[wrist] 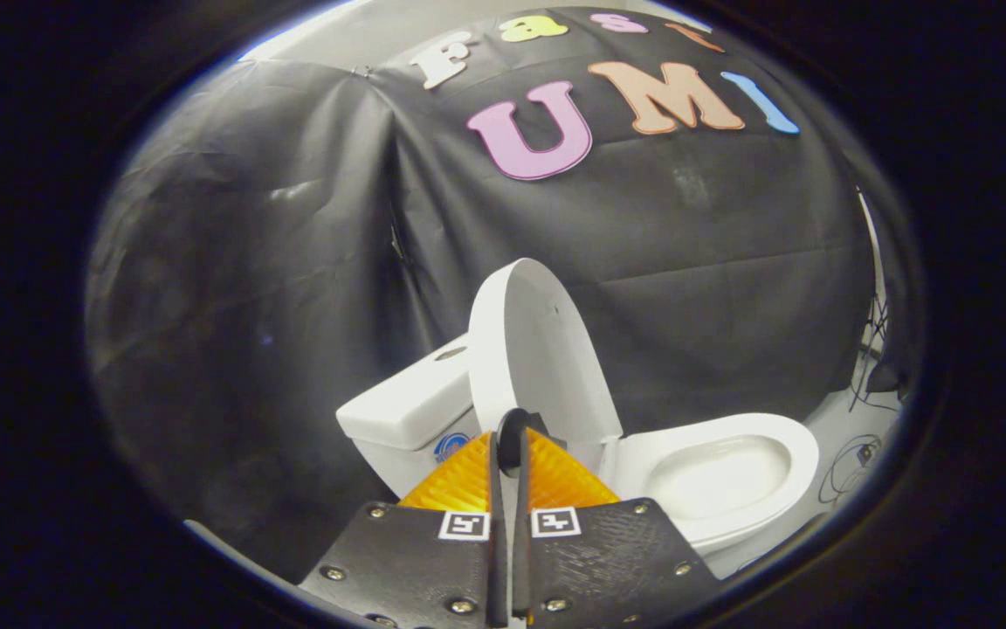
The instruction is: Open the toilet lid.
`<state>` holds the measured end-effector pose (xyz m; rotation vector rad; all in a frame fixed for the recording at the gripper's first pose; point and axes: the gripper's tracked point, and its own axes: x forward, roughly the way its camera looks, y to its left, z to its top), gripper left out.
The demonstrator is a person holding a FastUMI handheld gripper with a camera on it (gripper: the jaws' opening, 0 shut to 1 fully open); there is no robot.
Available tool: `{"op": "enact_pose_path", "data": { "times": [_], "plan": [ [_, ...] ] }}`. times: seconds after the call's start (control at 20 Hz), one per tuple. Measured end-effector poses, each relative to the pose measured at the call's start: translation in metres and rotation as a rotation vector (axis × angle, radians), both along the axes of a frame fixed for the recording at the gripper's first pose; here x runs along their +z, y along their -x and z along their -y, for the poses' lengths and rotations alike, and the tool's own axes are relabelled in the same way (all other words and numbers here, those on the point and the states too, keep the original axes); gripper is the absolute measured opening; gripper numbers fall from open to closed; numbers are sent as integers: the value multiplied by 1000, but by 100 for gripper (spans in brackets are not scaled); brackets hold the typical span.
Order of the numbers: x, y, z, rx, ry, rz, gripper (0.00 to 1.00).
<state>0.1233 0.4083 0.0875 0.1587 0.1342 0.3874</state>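
Note:
A white toilet stands just ahead of me, against the black cloth wall. Its lid [538, 349] is raised and stands nearly upright, leaning back by the tank [407, 406]. The seat [795, 454] lies flat around the open bowl [713, 476], to the right of the lid. My gripper [512, 432] is shut, its fingers close together with only a thin slit between them. The fingertips overlap the lid's lower edge. I cannot tell whether they touch it, and nothing shows held between them.
The black cloth wall closes off the back and left. Dark cables [861, 454] lie on the pale floor to the right of the bowl. A round flush button [451, 353] sits on top of the tank.

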Motion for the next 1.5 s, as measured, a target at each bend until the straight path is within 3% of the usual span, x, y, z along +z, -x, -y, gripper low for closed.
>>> {"op": "enact_pose_path", "data": {
  "times": [0.3,0.7,0.95,1.1,1.3,1.4,1.5],
  "plan": [
    [-3,2,-11,-12,66,44,3],
    [-1,3,-12,-6,60,43,5],
    [-9,14,-16,57,118,34,6],
    [-10,17,-3,36,134,22,6],
    [-6,23,12,39,109,2,20],
    [-1,23,25,23,106,8,21],
    [1,23,40,6,118,6,31]
  ]
}}
